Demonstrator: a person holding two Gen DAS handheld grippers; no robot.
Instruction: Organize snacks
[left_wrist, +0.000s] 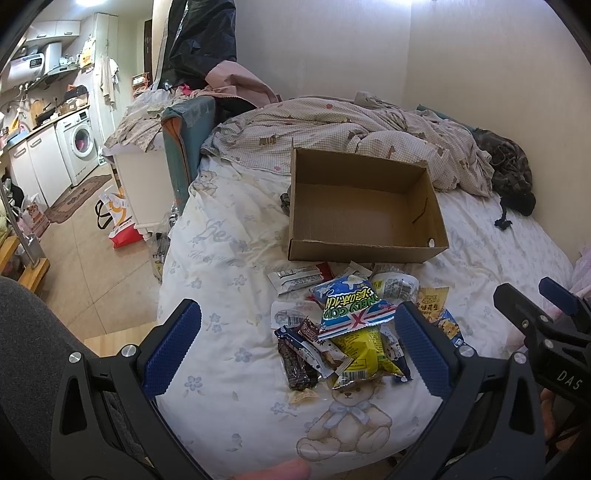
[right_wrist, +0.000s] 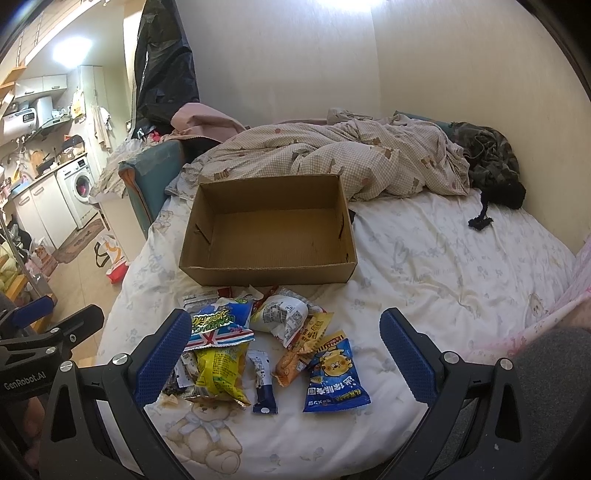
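Observation:
A heap of snack packets (left_wrist: 347, 328) lies on the bed, just in front of an empty cardboard box (left_wrist: 364, 206). My left gripper (left_wrist: 297, 350) hovers open above the heap's near side, nothing between its blue pads. In the right wrist view the same snack packets (right_wrist: 266, 343) sit before the cardboard box (right_wrist: 269, 230): a green-and-blue bag (right_wrist: 219, 325), a yellow bag (right_wrist: 219, 373), a blue packet (right_wrist: 334, 376). My right gripper (right_wrist: 286, 362) is open over them, holding nothing. The right gripper (left_wrist: 532, 306) shows at the left wrist view's right edge.
The bed (right_wrist: 424, 266) has a white bear-print sheet, with a rumpled checked duvet (right_wrist: 332, 162) and dark clothing (right_wrist: 491, 166) behind the box. Walls close the far and right sides. The left bed edge drops to a tiled floor (left_wrist: 92, 266) with bags and a white cabinet.

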